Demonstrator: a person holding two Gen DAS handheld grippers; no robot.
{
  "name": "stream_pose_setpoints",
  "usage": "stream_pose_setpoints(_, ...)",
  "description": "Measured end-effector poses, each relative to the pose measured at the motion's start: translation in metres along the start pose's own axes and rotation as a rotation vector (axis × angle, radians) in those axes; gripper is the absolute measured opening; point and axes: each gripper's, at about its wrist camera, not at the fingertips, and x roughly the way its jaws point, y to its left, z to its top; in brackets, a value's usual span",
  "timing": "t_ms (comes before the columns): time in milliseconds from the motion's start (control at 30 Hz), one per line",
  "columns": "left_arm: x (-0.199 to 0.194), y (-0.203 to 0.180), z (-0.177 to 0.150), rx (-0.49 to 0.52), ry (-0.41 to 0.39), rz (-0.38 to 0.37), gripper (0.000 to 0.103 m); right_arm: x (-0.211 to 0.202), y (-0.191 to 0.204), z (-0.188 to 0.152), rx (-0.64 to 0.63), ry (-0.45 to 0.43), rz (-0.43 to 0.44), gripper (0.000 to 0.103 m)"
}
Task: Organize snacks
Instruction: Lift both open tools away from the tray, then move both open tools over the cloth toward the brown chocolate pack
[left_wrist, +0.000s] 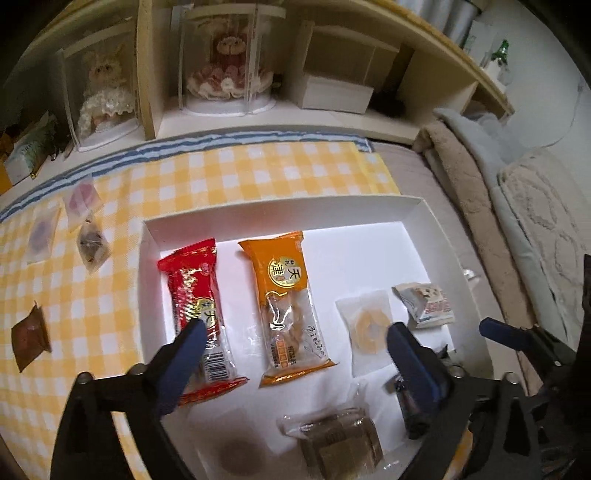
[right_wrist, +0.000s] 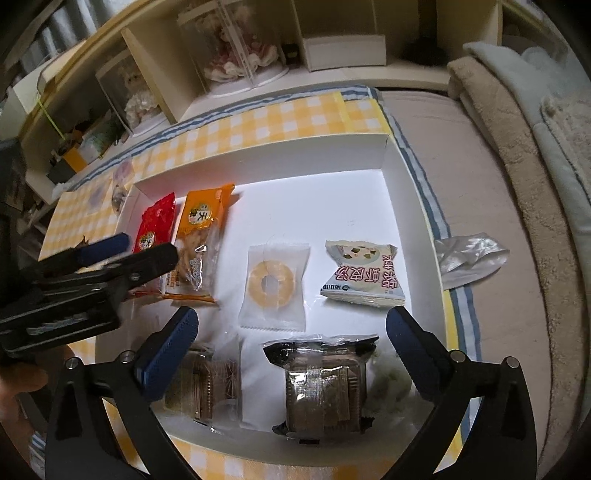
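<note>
A white box (left_wrist: 280, 210) (right_wrist: 258, 162) holds a red packet (left_wrist: 195, 295) (right_wrist: 157, 221), an orange packet (left_wrist: 288, 295) (right_wrist: 201, 229), a clear ring-biscuit packet (left_wrist: 369, 325) (right_wrist: 273, 284), a white packet with red print (left_wrist: 424, 302) (right_wrist: 364, 275) and clear-wrapped brown biscuit packs (left_wrist: 340, 443) (right_wrist: 325, 387). My left gripper (left_wrist: 295, 336) is open and empty above the orange packet. My right gripper (right_wrist: 291, 321) is open and empty above the ring biscuit and a brown pack; it also shows in the left wrist view (left_wrist: 517, 336).
Several small snack packets (left_wrist: 85, 218) and a brown one (left_wrist: 31, 339) lie on the yellow checked cloth (left_wrist: 240, 173) left of the box. A silver wrapper (right_wrist: 469, 258) lies right of it. Shelves with cased dolls (left_wrist: 229, 59) stand behind; folded blankets (right_wrist: 517, 147) lie at right.
</note>
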Motion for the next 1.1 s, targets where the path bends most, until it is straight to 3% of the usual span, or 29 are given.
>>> stream_pose_setpoints(533,-0.079,0.012,-0.009,0.012,-0.065,0.014,0.103,-0.039,0.014,0.004,-0.027,-0.099,-0.035,0.103)
stream_pose_setpoints(1100,-0.175,0.072,-0.038,-0.050,-0.161,0.015,0.103,-0.079,0.041,0.015,-0.018,-0.246,-0.023,0.103)
